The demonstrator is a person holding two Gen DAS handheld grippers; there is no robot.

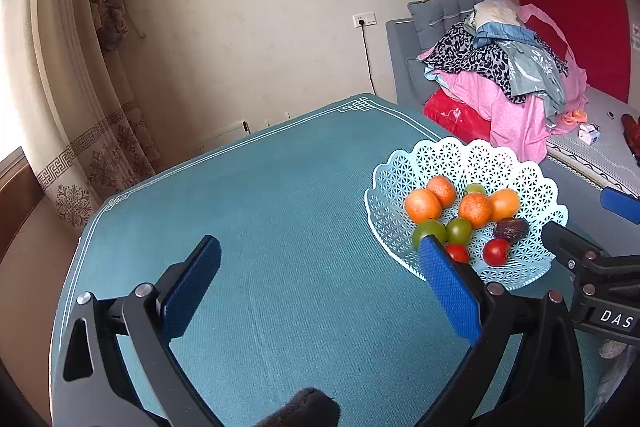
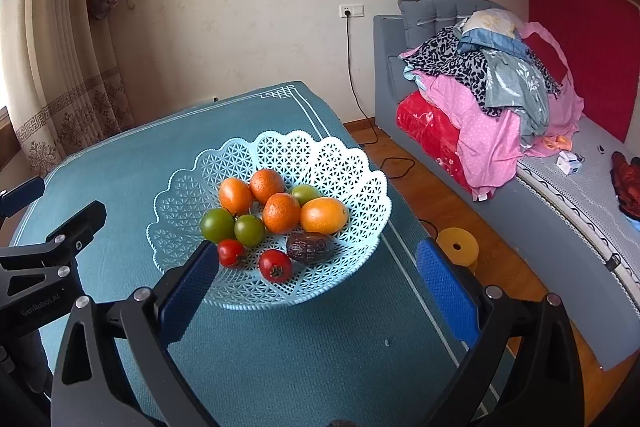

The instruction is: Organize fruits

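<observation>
A pale blue lattice basket (image 2: 340,163) (image 1: 404,183) stands on the teal table near its right edge. It holds several orange fruits (image 2: 323,215) (image 1: 422,205), green fruits (image 2: 217,225) (image 1: 459,230), two red tomatoes (image 2: 275,265) (image 1: 496,251) and a dark brown date (image 2: 310,247) (image 1: 511,228). My left gripper (image 1: 316,247) is open and empty, above bare table left of the basket. My right gripper (image 2: 316,247) is open and empty, just in front of the basket.
The teal tablecloth (image 1: 280,195) covers the table. Right of the table is wooden floor with a yellow stool (image 2: 458,247) and a black cable (image 2: 394,163). A grey sofa with piled clothes (image 2: 492,95) stands behind, and curtains (image 1: 80,107) hang on the left.
</observation>
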